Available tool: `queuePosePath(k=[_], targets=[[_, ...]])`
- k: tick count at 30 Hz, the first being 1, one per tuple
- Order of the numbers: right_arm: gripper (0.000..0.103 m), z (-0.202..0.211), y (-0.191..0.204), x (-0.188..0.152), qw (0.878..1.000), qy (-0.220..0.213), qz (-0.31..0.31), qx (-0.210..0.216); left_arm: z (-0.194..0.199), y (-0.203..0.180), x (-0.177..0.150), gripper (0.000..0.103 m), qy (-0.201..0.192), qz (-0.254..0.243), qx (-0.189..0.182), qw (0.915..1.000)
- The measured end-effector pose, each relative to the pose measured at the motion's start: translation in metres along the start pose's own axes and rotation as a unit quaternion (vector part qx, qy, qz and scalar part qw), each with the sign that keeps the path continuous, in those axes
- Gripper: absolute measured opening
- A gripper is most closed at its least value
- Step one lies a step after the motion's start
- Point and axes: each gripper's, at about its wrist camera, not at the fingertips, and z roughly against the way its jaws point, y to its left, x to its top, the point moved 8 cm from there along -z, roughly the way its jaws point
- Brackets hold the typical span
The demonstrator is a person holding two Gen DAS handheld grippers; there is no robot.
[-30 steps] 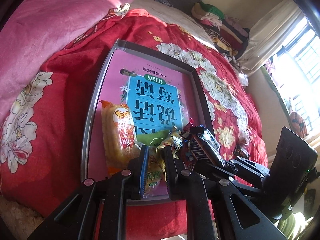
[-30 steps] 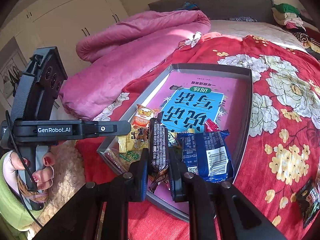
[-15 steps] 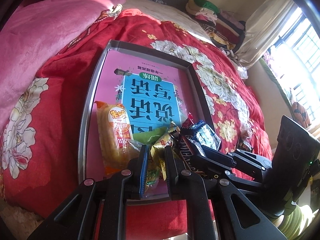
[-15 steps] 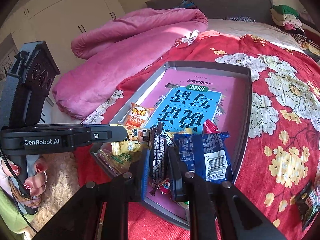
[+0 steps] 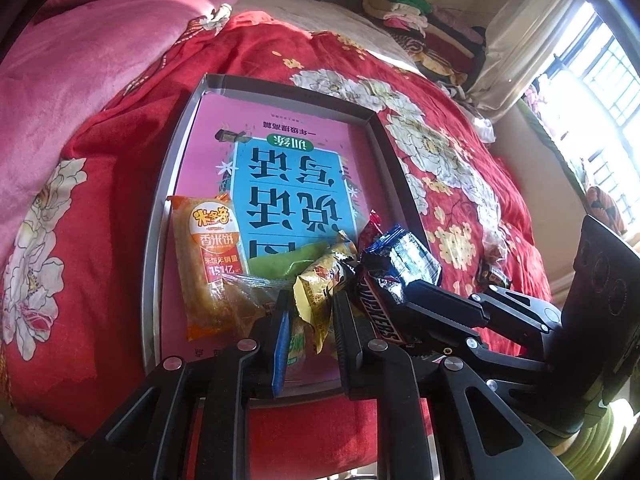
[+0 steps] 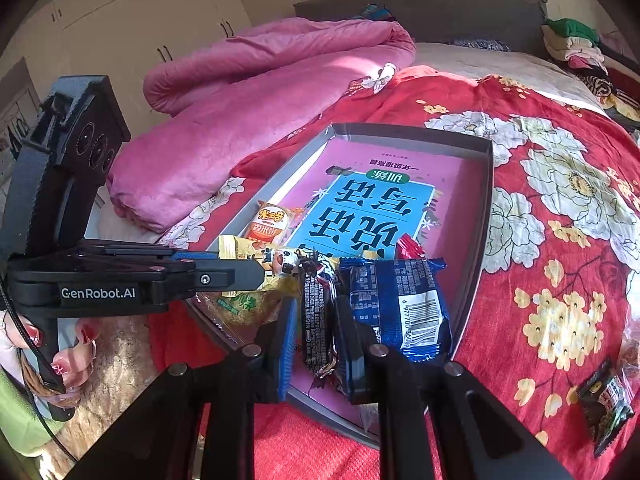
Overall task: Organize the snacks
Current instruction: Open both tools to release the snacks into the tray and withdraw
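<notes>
A grey tray lies on the red bedspread with a pink and blue book inside. At its near end lie an orange rice-cracker pack, a green packet and a blue packet. My left gripper is shut on a yellow snack packet over the tray's near end. My right gripper is shut on a dark Snickers bar, held low over the tray beside the blue packet.
A pink quilt is bunched left of the tray. A dark snack packet lies on the bedspread at the right. Folded clothes are stacked at the far side. A window is at the right.
My right gripper has lowered the Snickers bar toward the tray's near end. My left gripper has stayed shut on the yellow packet, shifting slightly closer to the tray.
</notes>
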Motion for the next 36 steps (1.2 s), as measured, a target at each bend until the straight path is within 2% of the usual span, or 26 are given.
queuePosePath(k=[4, 7, 15, 19, 24, 33, 34, 36], targets=[[0.02, 0.005, 0.002, 0.001, 1.0, -0.006, 0.01, -0.004, 0.002, 0.001, 0.001, 0.028, -0.004, -0.001, 0.004, 1.0], [0.026, 0.009, 0.002, 0.001, 1.0, -0.009, 0.012, -0.006, 0.004, 0.001, 0.002, 0.034, -0.006, -0.001, 0.007, 1.0], [0.029, 0.011, -0.001, -0.001, 1.0, -0.008, 0.011, -0.011, 0.005, 0.002, 0.002, 0.038, -0.006, -0.002, 0.015, 0.9999], [0.029, 0.01, 0.001, -0.004, 1.0, -0.004, 0.013, -0.008, 0.005, -0.001, 0.003, 0.045, -0.012, -0.006, 0.005, 0.9999], [0.029, 0.008, 0.007, -0.007, 1.0, 0.002, 0.022, -0.004, 0.009, -0.009, 0.008, 0.048, -0.026, -0.012, -0.007, 0.9996], [0.03, 0.007, 0.007, -0.009, 1.0, 0.005, 0.021, -0.004, -0.002, -0.018, 0.02, 0.045, -0.033, -0.003, -0.026, 0.9991], [0.03, 0.007, 0.007, -0.01, 1.0, 0.005, 0.022, -0.004, -0.004, -0.018, 0.02, 0.037, -0.032, -0.003, -0.027, 0.9991], [0.03, 0.006, 0.008, -0.01, 1.0, 0.006, 0.024, -0.003, -0.006, -0.017, 0.02, 0.028, -0.031, -0.003, -0.024, 0.9992]])
